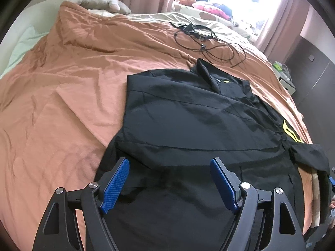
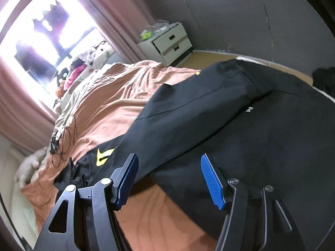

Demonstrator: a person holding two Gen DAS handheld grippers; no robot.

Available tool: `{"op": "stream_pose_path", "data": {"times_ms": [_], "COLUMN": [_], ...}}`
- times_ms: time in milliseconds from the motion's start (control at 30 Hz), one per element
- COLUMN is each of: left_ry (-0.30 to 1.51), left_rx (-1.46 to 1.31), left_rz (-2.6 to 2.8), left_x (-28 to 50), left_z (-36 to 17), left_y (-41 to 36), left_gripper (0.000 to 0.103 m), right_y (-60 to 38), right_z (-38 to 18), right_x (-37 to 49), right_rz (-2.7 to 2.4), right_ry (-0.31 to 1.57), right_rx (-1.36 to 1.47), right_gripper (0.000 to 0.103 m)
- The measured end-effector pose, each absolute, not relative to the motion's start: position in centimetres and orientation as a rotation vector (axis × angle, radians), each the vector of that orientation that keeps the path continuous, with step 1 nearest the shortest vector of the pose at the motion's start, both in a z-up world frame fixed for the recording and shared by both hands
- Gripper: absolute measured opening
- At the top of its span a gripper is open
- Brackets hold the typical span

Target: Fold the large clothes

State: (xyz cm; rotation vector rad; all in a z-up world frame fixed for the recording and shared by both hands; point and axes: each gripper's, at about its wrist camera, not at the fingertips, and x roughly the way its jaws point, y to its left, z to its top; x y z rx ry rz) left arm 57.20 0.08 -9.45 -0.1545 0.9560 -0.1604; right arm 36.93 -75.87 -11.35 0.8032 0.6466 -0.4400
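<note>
Orange bedspread (image 1: 62, 104), black garment (image 1: 188, 125) — curtained window (image 2: 41, 31)

Both grippers: jaws spread wide, nothing between the pads.

Left gripper (image 1: 169, 179): blue pads at 7 and 5 o'clock, pointing toward 12. Right gripper (image 2: 169, 179): same spread, view rolled, pads empty.

Black shirt (image 1: 188, 129) with yellow emblem (image 1: 292, 132) — orange-brown bedspread (image 1: 62, 104), blue-padded fingers (image 1: 116, 188).
</note>
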Motion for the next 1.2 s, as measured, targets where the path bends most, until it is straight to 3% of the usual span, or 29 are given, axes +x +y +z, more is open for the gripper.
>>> {"op": "stream_pose_path", "data": {"times_ms": [267,333,400,833,1200], "left_ry": [0.981,0.981,0.985,0.968,0.939], "left_rx": [-0.154,-0.155,-0.156,-0.191,-0.267], "left_rz": [-0.146,-0.141,-0.136,-0.140,-0.090], "left_x": [56.8,56.7,56.8,56.1,53.9], "left_z": [-10.0,-10.1,-10.3,-10.2,-9.5], "left_y": [-0.7,-0.8,-0.9,0.7,6.9], "left_gripper": [0.081,0.081,0.081,0.081,0.081], "right_y": [-77.6,-78.0,-78.5,-73.0,-59.1], "right_z": [-14.0,-14.1,-13.9,-1.9,8.1], "right_x": [38.4,38.5,38.5,42.2,48.8], "right_rz": [-0.452,-0.478,-0.490,-0.324,-0.046], "right_ry": [0.639,0.615,0.589,0.435,0.383], "right_rx": [0.876,0.886,0.891,0.657,0.492], "right_gripper": [0.062,0.049,0.009,0.003,0.003]}}
